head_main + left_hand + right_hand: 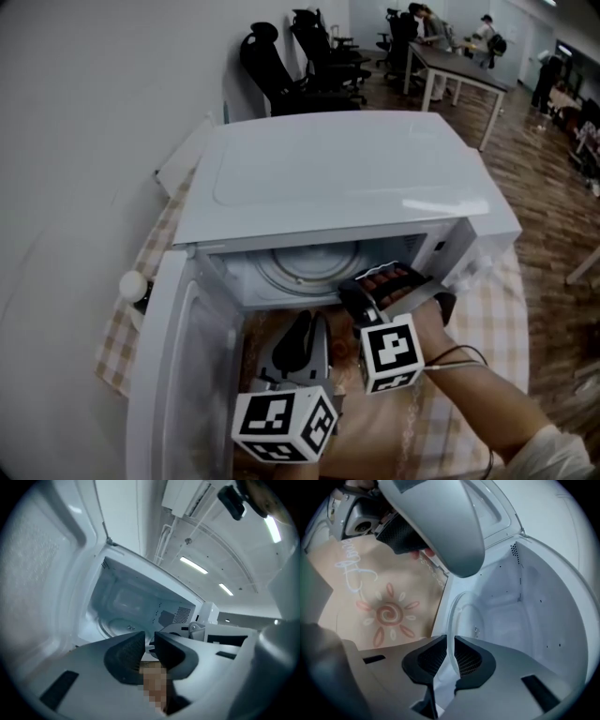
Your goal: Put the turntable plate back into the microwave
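As the right gripper (450,645) fingers pinch the plate (457,603) rim, it is best to seat it flat and centred in the microwave (328,178); the left gripper (149,640) fingers stand slightly apart, empty.

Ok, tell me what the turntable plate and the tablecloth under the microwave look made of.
Turntable plate: clear glass, most likely; the white inside of the microwave shows through it and its rim glints. Tablecloth: woven fabric by the look, matt, in beige-and-white checks with no shine.
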Demonstrator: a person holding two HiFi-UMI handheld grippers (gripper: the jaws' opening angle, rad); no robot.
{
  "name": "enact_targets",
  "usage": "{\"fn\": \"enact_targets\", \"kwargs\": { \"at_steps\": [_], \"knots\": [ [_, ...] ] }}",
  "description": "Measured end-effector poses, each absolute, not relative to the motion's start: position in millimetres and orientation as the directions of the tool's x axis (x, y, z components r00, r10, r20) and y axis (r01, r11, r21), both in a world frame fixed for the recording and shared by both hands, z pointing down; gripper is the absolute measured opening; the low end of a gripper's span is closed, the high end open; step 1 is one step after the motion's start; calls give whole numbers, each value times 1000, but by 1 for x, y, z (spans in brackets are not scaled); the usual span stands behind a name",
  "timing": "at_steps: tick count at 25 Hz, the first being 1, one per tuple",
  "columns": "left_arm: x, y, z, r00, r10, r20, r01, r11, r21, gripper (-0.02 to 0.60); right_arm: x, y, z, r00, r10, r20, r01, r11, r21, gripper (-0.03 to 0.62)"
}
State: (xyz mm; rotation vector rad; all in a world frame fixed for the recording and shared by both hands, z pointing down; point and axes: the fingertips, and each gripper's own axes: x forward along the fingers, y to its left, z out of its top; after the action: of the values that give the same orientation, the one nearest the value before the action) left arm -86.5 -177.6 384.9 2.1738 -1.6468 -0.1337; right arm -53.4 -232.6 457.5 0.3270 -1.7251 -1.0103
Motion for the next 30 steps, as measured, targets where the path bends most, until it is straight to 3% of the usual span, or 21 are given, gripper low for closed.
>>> {"fn": "enact_targets", "kwargs": {
  "at_steps": [4, 30],
  "knots": [
    [-89, -165, 388, 279, -947, 156, -932, -229, 280, 61, -50, -237, 462, -376, -650, 661, 290, 595, 750, 67],
    [-102, -145, 396, 268, -945, 185, -929, -203, 309, 61, -87, -224, 461, -424, -608, 671, 201, 659, 725, 55]
  ]
}}
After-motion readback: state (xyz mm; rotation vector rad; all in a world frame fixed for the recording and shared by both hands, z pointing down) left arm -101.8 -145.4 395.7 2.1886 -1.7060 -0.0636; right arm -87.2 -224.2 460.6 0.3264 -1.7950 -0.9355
